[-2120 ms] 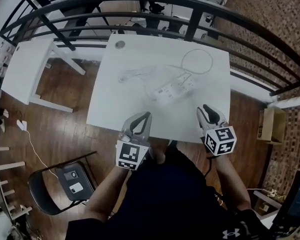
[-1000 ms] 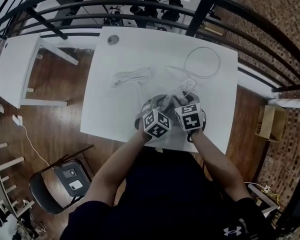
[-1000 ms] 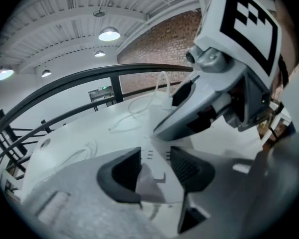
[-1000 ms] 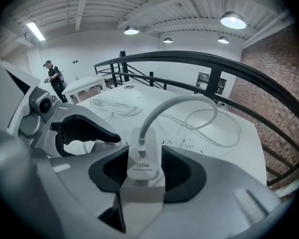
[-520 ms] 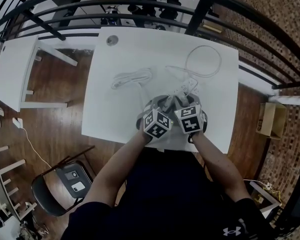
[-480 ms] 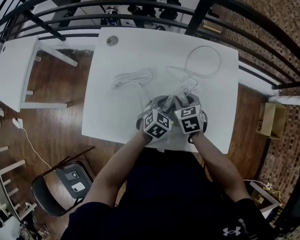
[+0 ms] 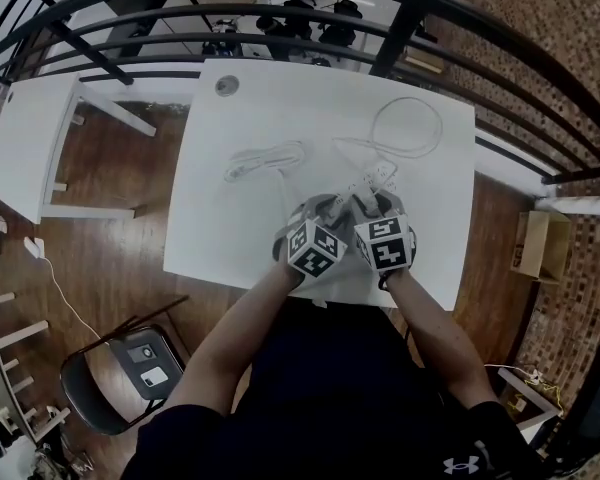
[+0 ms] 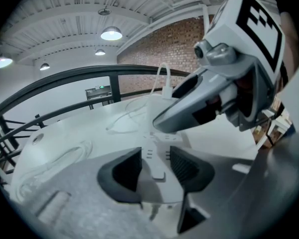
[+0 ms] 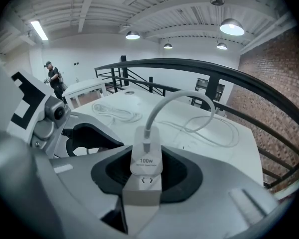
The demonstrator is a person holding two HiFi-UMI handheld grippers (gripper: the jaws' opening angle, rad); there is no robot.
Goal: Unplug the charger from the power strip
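White laminate tops the rectangular table [image 7: 220,218] in the head view. The left gripper [image 7: 318,208] and the right gripper [image 7: 366,206] sit side by side near its six-o'clock edge, both over the near end of the long white plastic power strip [image 7: 377,176], which runs off toward one o'clock. A thin white cable [image 7: 408,128] loops at about one o'clock, and a coiled white cord [image 7: 265,158] lies at ten. In the left gripper view, the left gripper [image 8: 154,167] has its dark pads pressed on either side of the power strip [image 8: 152,151], bracing it. In the right gripper view, the right gripper [image 9: 146,172] pinches the boxy white plastic charger [image 9: 146,156], which stands upright between its pads with the cable [image 9: 174,99] arching from its top toward twelve o'clock. The step in hand looks like the grip before the pull: the strip is braced, the plug is seized, and it seems not yet drawn out. The next move probably calls for a straight pull of the charger away from the socket face, without rocking it, while the left holds firm.
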